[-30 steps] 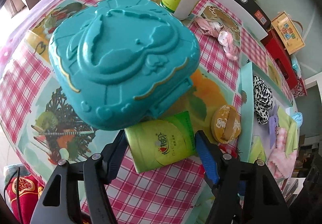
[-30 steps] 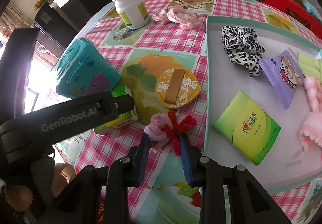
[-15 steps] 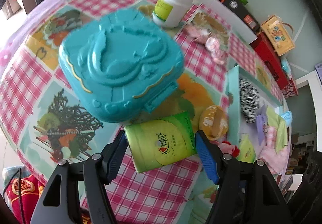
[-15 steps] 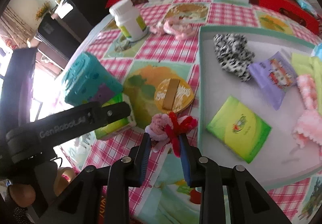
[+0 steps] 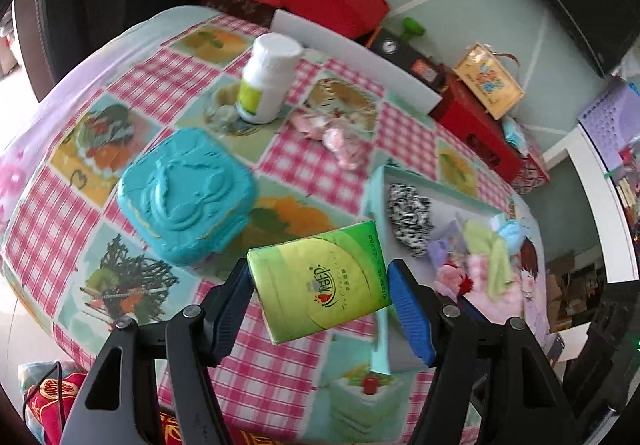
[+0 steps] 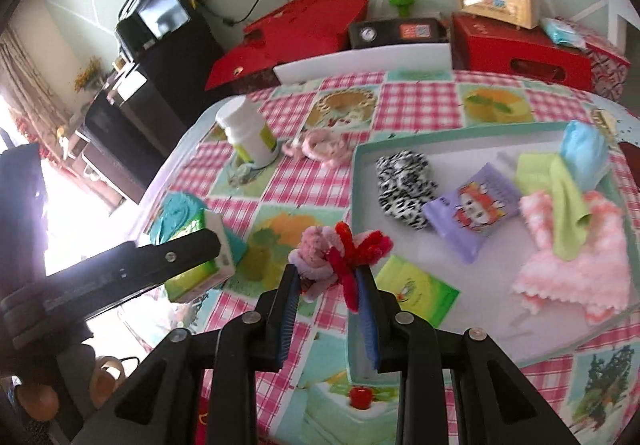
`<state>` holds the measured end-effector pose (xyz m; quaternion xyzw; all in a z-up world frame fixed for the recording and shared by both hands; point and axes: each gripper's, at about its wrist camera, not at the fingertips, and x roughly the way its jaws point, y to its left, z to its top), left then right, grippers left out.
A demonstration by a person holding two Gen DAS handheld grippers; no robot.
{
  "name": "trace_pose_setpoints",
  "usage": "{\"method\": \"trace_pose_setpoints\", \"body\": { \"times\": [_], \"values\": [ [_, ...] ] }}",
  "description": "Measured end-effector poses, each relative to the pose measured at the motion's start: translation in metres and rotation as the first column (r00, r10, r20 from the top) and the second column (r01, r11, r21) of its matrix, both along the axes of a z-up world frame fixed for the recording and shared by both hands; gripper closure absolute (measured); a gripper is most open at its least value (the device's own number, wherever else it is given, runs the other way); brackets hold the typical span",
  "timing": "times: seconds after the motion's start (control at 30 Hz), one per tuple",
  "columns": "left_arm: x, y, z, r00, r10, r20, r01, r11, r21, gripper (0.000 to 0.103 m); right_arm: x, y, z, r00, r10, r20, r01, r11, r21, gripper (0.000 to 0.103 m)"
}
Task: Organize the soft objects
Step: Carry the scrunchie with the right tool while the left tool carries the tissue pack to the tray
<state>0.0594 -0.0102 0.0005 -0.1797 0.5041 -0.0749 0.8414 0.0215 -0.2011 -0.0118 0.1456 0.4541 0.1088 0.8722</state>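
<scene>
My left gripper (image 5: 320,285) is shut on a green tissue pack (image 5: 320,281) and holds it in the air above the checked tablecloth; the pack also shows in the right wrist view (image 6: 200,269). My right gripper (image 6: 332,285) is shut on a pink and red pipe-cleaner flower (image 6: 336,253), lifted near the left rim of the teal tray (image 6: 354,181). The tray holds a leopard scrunchie (image 6: 404,185), a purple tissue pack (image 6: 472,209), a second green pack (image 6: 416,291), green and pink cloths and a blue item. A pink ribbon (image 6: 320,145) lies on the table.
A teal plastic case (image 5: 184,197) and a white bottle (image 5: 268,81) stand on the table left of the tray. Red boxes (image 6: 516,45) and a black gauge box lie beyond the far table edge. The left gripper arm (image 6: 112,273) crosses the right wrist view's left side.
Both grippers have risen high above the table with their loads. The green pack left the table beside the teal case. The flower has moved toward the tray's rim.
</scene>
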Motion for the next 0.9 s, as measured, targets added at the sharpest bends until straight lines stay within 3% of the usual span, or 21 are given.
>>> {"method": "trace_pose_setpoints", "body": {
  "times": [0.37,0.63,0.9],
  "values": [
    [0.003,-0.059,0.023,0.986,-0.141,0.09,0.138,0.99,0.037,0.033,-0.004,-0.052,0.006,0.984,-0.174,0.026,0.175,0.984,-0.036,0.073],
    [0.008,-0.113,-0.005,0.951,-0.307,0.041,0.304,0.95,0.073,0.033,-0.007,-0.093,-0.015,0.949,-0.308,-0.069,0.298,0.946,-0.128,0.073],
    [0.028,-0.141,-0.028,0.936,-0.352,-0.006,0.351,0.931,0.103,0.033,-0.005,-0.108,-0.036,0.932,-0.334,-0.141,0.317,0.939,-0.134,0.073]
  ]
}}
